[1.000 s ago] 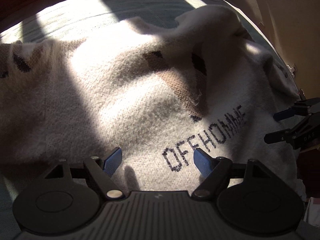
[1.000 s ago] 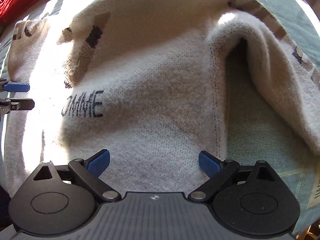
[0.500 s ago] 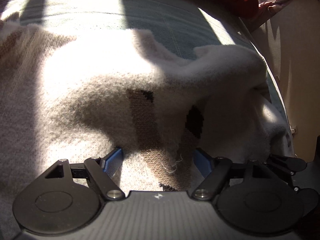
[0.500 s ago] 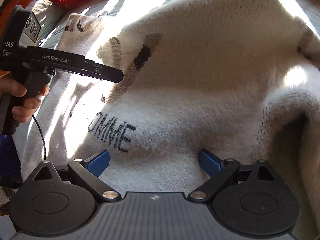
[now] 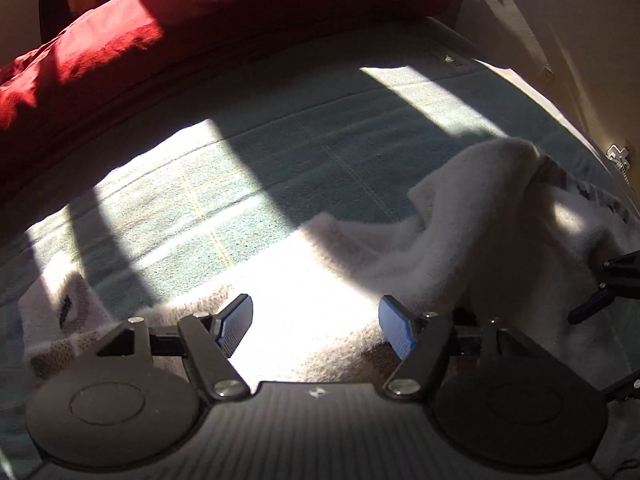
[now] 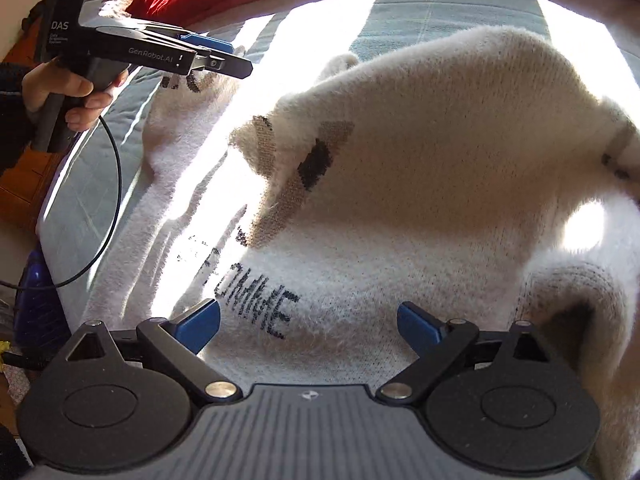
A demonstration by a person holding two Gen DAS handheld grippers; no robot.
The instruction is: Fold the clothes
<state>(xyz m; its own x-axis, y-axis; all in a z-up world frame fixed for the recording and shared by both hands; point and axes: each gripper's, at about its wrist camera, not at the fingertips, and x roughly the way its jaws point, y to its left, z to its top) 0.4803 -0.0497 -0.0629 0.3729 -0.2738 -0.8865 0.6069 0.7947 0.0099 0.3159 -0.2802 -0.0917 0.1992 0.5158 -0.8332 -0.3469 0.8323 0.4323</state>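
Note:
A cream knit sweater (image 6: 420,152) with black lettering and tan and black patches lies rumpled on the bed. My right gripper (image 6: 308,326) is open low over the lettering, with nothing between its fingers. A hand holds my left gripper (image 6: 216,56) at the sweater's far left edge. In the left wrist view, my left gripper (image 5: 316,328) is open over the sunlit, tan-banded edge of the sweater (image 5: 328,280). A raised fold (image 5: 496,200) stands to its right. A patterned piece (image 5: 60,312) of the sweater lies at the left. The right gripper's fingertips (image 5: 588,312) show at the right edge.
A teal bed cover (image 5: 280,160) stretches beyond the sweater, striped with sun and shadow. A red duvet (image 5: 180,28) is heaped along the far side. A wall (image 5: 560,20) runs to the right. A black cable (image 6: 114,184) hangs from the left gripper, and wooden floor (image 6: 20,176) shows beside the bed.
My left gripper has moved forward over the sweater, from the lettering to its far edge, so the bed cover and red duvet fill its view. My right gripper moved forward a little. Both stay open.

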